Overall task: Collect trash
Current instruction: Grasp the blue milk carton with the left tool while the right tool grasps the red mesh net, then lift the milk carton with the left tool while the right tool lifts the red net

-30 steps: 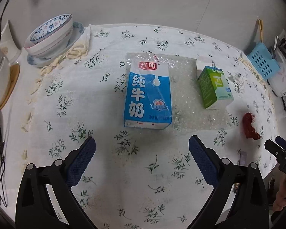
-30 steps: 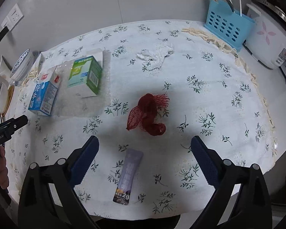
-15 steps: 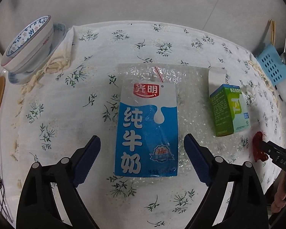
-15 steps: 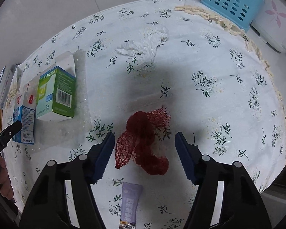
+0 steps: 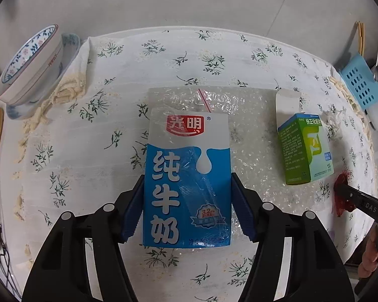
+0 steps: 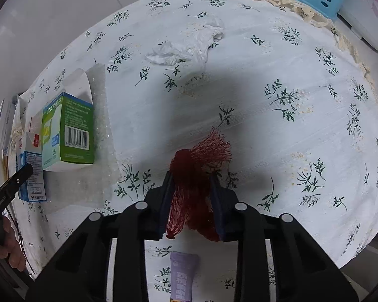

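In the left wrist view, the left gripper [image 5: 187, 206] has its blue pads pressed against both long sides of the blue-and-white milk carton [image 5: 187, 178], which lies flat on a sheet of bubble wrap [image 5: 249, 136] near the middle of the floral tablecloth [image 5: 75, 146]. A green medicine box [image 5: 306, 148] lies on the same sheet toward the right edge of the table, its white flap open. Stacked bowls [image 5: 30, 63] sit off the cloth at the far left corner, and a blue basket [image 5: 360, 83] stands at the far right corner. In the right wrist view, the right gripper [image 6: 192, 201] pinches a red mesh net bag [image 6: 196, 176] between its pads, close to the near edge of the table. A purple sachet [image 6: 181, 276] lies just behind the net bag at the near edge. A crumpled white tissue [image 6: 189, 45] lies farther out toward the far edge, well apart from the bag.
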Demonstrator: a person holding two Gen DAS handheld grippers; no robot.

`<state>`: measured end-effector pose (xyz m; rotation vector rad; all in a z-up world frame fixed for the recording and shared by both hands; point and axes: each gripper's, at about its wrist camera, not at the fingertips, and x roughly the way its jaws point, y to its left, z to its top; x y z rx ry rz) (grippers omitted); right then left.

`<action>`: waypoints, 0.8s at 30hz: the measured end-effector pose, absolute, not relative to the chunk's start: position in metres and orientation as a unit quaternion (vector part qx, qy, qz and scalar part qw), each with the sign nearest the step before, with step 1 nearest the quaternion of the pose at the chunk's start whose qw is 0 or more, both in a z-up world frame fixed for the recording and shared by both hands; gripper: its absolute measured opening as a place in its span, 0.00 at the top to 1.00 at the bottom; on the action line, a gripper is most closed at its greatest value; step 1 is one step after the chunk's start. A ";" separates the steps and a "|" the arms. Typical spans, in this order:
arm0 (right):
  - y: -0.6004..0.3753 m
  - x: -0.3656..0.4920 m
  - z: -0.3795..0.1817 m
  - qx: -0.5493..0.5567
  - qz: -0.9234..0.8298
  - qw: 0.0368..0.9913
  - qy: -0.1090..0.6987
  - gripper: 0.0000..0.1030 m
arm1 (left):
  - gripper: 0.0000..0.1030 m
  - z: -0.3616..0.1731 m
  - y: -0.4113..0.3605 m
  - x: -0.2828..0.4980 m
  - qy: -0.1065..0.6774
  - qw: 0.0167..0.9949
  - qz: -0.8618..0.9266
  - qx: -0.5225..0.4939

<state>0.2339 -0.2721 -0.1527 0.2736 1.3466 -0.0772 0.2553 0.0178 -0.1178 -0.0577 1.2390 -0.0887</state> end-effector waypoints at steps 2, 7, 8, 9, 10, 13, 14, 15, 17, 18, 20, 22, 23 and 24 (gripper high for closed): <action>-0.272 0.234 -0.153 0.127 -0.036 0.773 0.621 0.83 | 0.39 -0.115 0.020 0.252 0.579 0.813 -0.042 -0.029; -0.270 0.235 -0.153 0.130 -0.034 0.774 0.618 0.86 | 0.39 -0.109 0.023 0.242 0.575 0.817 -0.042 -0.037; -0.272 0.234 -0.151 0.131 -0.035 0.775 0.617 0.86 | 0.39 -0.108 0.022 0.239 0.574 0.817 -0.042 -0.036; -0.272 0.233 -0.150 0.131 -0.036 0.776 0.616 0.86 | 0.39 -0.106 0.021 0.236 0.572 0.818 -0.042 -0.035; -0.271 0.232 -0.148 0.130 -0.035 0.778 0.613 0.86 | 0.39 -0.105 0.021 0.236 0.571 0.819 -0.044 -0.033; -0.271 0.229 -0.142 0.129 -0.034 0.784 0.607 0.87 | 0.39 -0.098 0.019 0.228 0.566 0.823 -0.045 -0.032; -0.270 0.228 -0.139 0.129 -0.034 0.786 0.604 0.87 | 0.39 -0.096 0.019 0.225 0.564 0.824 -0.047 -0.034; -0.271 0.226 -0.137 0.128 -0.033 0.788 0.601 0.87 | 0.39 -0.095 0.018 0.223 0.563 0.825 -0.047 -0.034; -0.273 0.219 -0.130 0.126 -0.031 0.793 0.595 0.87 | 0.39 -0.091 0.017 0.219 0.560 0.826 -0.048 -0.032; -0.273 0.216 -0.127 0.125 -0.031 0.796 0.592 0.87 | 0.39 -0.089 0.016 0.218 0.559 0.827 -0.049 -0.031; -0.273 0.209 -0.120 0.120 -0.030 0.802 0.585 0.86 | 0.39 -0.086 0.013 0.215 0.556 0.829 -0.051 -0.028; -0.272 0.202 -0.114 0.117 -0.027 0.806 0.579 0.86 | 0.39 -0.082 0.009 0.211 0.553 0.831 -0.054 -0.023; -0.271 0.199 -0.111 0.116 -0.025 0.808 0.577 0.86 | 0.39 -0.080 0.007 0.209 0.552 0.832 -0.054 -0.020; -0.272 0.195 -0.107 0.114 -0.024 0.810 0.574 0.86 | 0.39 -0.079 0.006 0.207 0.551 0.833 -0.053 -0.018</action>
